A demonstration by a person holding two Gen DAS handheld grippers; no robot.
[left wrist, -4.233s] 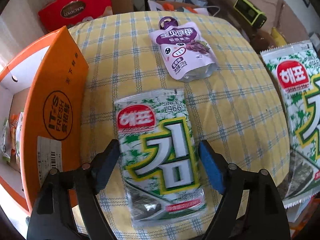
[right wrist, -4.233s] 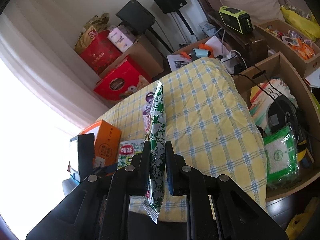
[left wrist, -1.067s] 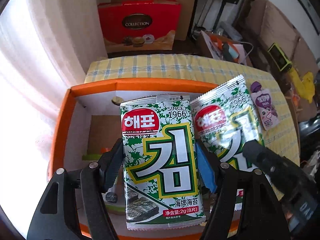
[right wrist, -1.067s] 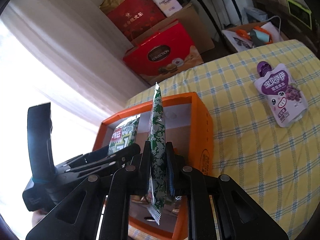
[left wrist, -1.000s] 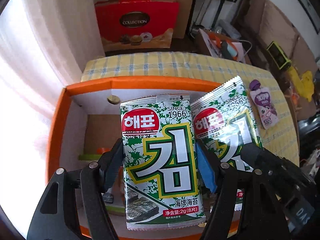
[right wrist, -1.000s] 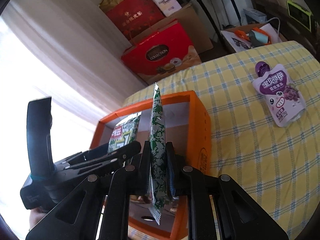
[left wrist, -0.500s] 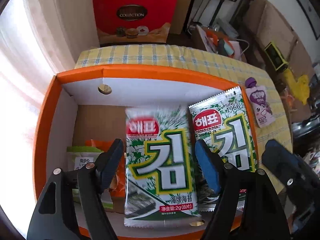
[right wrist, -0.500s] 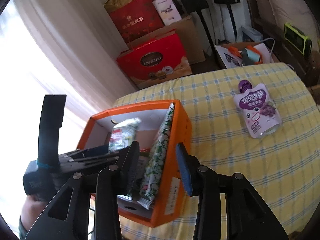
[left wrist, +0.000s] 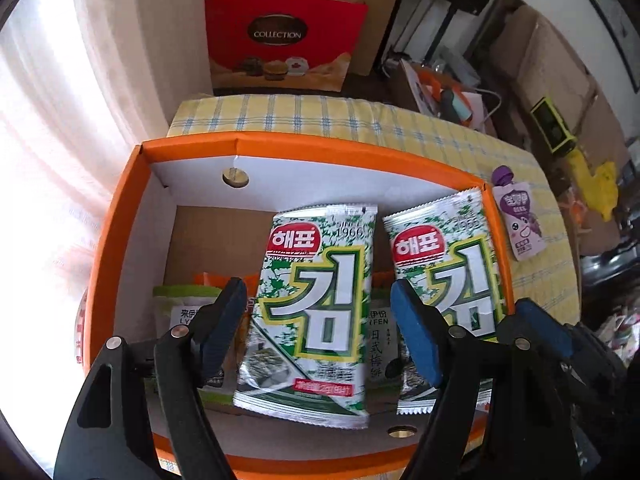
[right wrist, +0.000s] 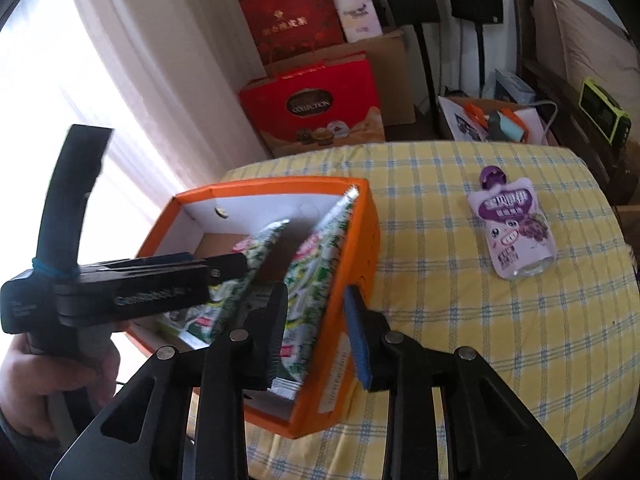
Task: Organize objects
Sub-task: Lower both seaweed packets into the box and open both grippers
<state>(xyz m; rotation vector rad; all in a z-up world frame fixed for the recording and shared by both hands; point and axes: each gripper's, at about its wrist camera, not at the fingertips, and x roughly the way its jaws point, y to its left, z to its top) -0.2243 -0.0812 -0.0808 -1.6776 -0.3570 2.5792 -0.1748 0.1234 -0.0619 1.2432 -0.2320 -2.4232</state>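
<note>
A bench (right wrist: pixel 500 360) draped in yellow checked cloth is being shown in a cluttered room, with a red gift box (left wrist: pixel 282 40) and cardboard cartons stacked behind it beside a bright curtain (left wrist: pixel 80 100). An orange box (left wrist: pixel 120 208) is being carried at the bench's curtain end. Inside it, two seaweed packets are being seen: the first seaweed packet (left wrist: pixel 316 296) is lying among other snack bags, long axis running toward the far wall, logo end farthest; the second seaweed packet (left wrist: pixel 448 280) is being propped against the right wall, pointing likewise. The left gripper (left wrist: pixel 316 328) is being held released, its jaws apart around the first packet. The right gripper (right wrist: pixel 316 336) is also spread, straddling the box wall. A purple pouch (right wrist: pixel 512 232) is lying apart, cap toward the far edge.
</note>
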